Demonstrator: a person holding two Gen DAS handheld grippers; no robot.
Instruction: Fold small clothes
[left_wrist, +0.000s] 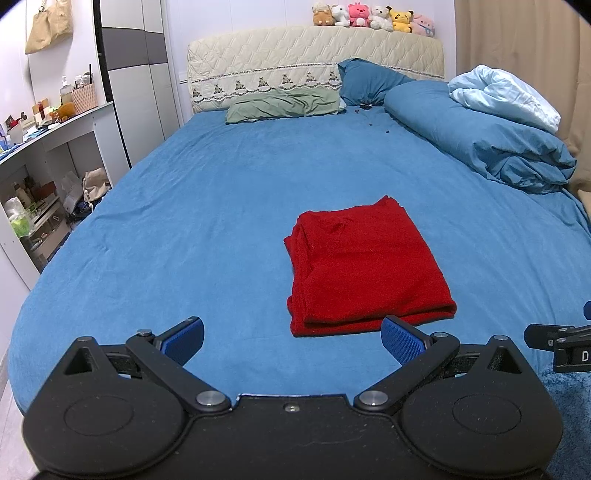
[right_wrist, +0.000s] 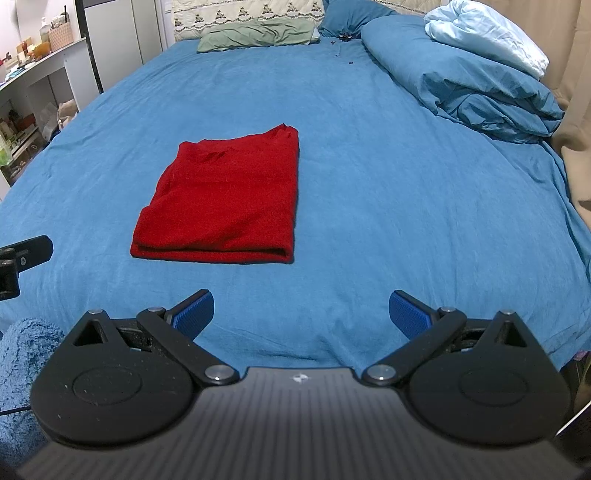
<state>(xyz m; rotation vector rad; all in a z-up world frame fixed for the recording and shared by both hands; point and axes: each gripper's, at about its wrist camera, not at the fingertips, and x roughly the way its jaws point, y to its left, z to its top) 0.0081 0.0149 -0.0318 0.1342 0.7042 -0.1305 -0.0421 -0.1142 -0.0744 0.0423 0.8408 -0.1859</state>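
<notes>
A red garment (left_wrist: 365, 266) lies folded into a flat rectangle on the blue bed sheet (left_wrist: 207, 206). In the right wrist view the same red garment (right_wrist: 225, 199) sits left of centre on the sheet (right_wrist: 388, 184). My left gripper (left_wrist: 291, 341) is open near the bed's front edge, with the garment's near edge just beyond its right pad. My right gripper (right_wrist: 301, 312) is open too, nearer than the garment and to its right. Neither holds anything. Each gripper shows at the edge of the other's view: the right gripper (left_wrist: 557, 343) and the left gripper (right_wrist: 22, 258).
A bunched blue duvet (left_wrist: 480, 136) with a pale blue blanket (left_wrist: 506, 96) lies at the far right. Green pillow (left_wrist: 284, 105) and blue pillow (left_wrist: 369, 83) rest against the headboard, plush toys (left_wrist: 373, 16) on top. White shelves (left_wrist: 48, 155) stand left. A fuzzy blue sleeve (right_wrist: 22, 376) shows bottom left.
</notes>
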